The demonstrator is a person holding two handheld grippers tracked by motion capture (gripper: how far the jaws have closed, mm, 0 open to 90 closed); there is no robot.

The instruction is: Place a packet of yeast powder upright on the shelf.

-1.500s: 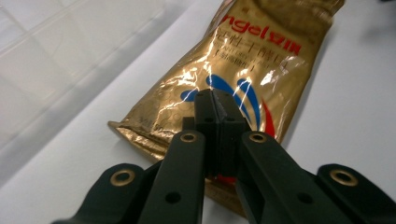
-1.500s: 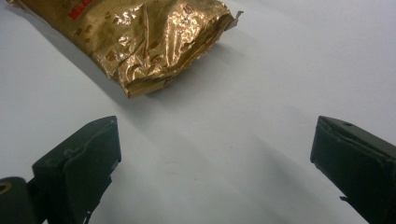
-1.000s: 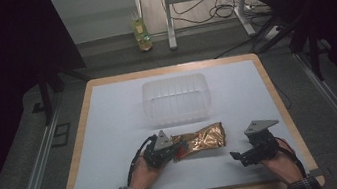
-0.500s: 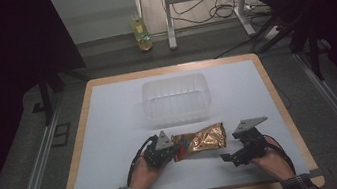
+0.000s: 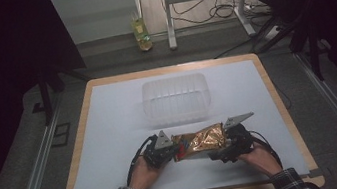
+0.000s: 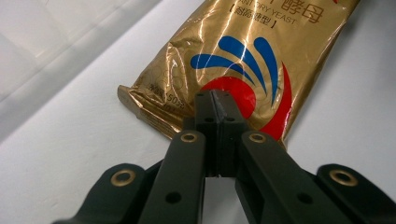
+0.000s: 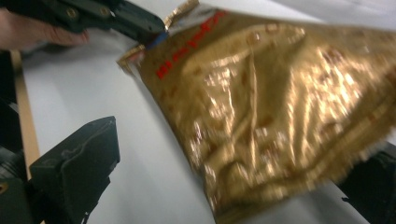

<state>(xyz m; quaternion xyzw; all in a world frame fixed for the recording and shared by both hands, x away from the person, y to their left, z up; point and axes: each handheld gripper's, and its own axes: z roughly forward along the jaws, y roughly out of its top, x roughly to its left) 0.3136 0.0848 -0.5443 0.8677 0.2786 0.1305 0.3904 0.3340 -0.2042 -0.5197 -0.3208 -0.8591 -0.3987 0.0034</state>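
Note:
A gold foil yeast packet with red and blue print lies slightly raised near the table's front edge. My left gripper is shut on the packet's left end; in the left gripper view its jaws pinch the sealed edge of the packet. My right gripper is at the packet's right end. In the right gripper view its jaws stand wide apart with the crinkled packet between them, pads not pressing it. The left gripper also appears there at the far end.
A clear plastic container stands behind the packet at mid-table. The white mat lies on a wooden-edged table. A bottle stands on the floor beyond the table, near metal frame legs and cables.
My right gripper has moved left across the table up to the packet's right end. The left gripper and the packet have stayed in place.

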